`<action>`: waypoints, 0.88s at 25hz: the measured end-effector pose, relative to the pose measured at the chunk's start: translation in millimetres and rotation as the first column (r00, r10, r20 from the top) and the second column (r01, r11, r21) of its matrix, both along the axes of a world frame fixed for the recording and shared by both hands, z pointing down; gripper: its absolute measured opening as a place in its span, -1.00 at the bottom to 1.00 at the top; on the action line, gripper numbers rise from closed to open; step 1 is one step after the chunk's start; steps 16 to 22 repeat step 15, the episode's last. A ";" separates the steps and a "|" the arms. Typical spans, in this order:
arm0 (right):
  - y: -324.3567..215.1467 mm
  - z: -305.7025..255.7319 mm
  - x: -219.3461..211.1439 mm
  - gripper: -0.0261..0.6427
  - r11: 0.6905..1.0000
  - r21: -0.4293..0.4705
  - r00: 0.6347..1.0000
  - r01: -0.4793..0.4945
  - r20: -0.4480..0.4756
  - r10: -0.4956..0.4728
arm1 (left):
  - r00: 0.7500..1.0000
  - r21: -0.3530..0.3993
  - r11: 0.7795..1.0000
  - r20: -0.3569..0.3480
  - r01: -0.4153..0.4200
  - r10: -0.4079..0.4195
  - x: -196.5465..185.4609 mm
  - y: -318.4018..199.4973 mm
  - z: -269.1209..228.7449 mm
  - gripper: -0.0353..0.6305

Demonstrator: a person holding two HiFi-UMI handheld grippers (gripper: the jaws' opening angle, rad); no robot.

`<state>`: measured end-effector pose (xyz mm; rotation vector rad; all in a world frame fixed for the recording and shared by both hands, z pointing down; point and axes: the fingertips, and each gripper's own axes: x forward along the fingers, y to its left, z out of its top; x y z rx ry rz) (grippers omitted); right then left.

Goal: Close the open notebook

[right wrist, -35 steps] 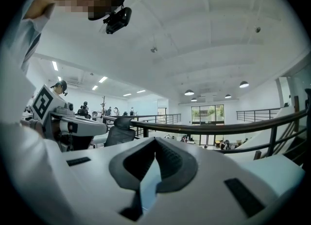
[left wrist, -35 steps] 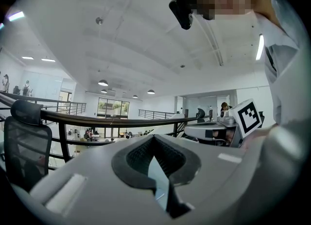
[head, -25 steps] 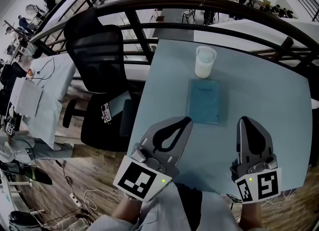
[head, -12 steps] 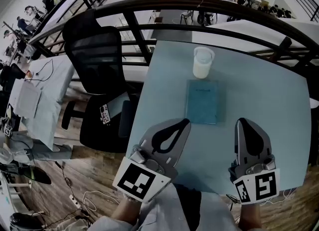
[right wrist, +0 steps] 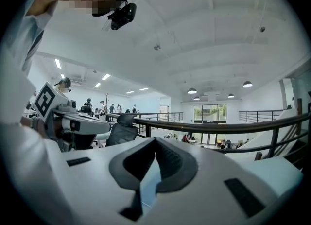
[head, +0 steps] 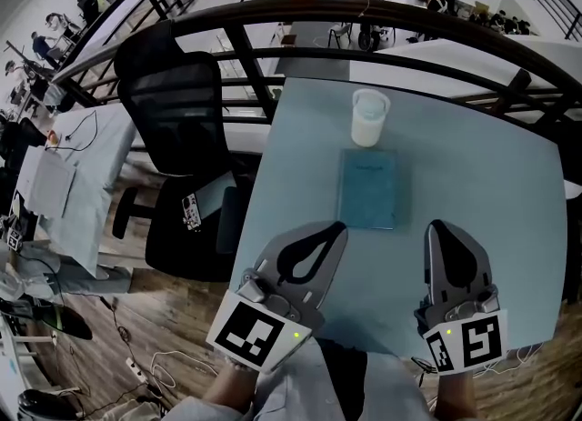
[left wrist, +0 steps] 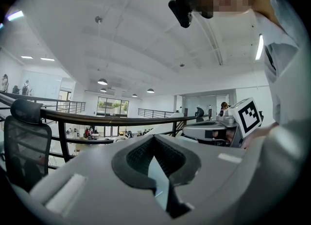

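**A:** How will the notebook (head: 368, 188) handle?

**B:** Light, thin and a bit floppy, I judge. Its cover already lies flat, so it looks closed to me. I'd pinch its 3 o'clock edge. It lies mid-tabletop (head: 491, 192), a cup (head: 368, 117) just beyond at 12 o'clock.

**A:** Tongs?

**B:** My left tongs (head: 336, 225) and right tongs (head: 439, 226) are both pressed together, empty, short of the notebook.

**A:** Surface, room?

**B:** Smooth pale blue, probably slick. There's a railing (head: 300, 15) at 12 o'clock and a black chair (head: 177, 101) at 9.

Pale grey moulded shells on left gripper (head: 340, 225) and right gripper (head: 437, 225); black ribbed lining rings a teardrop opening in each. White cube with black square markers (head: 255, 331) at each rear, small green light (head: 296, 334). Light grey sleeves (head: 305, 381).
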<state>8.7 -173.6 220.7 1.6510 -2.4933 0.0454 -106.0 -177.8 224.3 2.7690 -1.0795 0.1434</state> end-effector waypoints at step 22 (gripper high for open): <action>-2.0 1.6 -4.9 -0.92 1.000 -0.014 1.000 0.023 -0.010 -0.024 | 1.000 0.003 1.000 0.000 -0.002 0.002 1.4 -0.8 -1.8 -0.88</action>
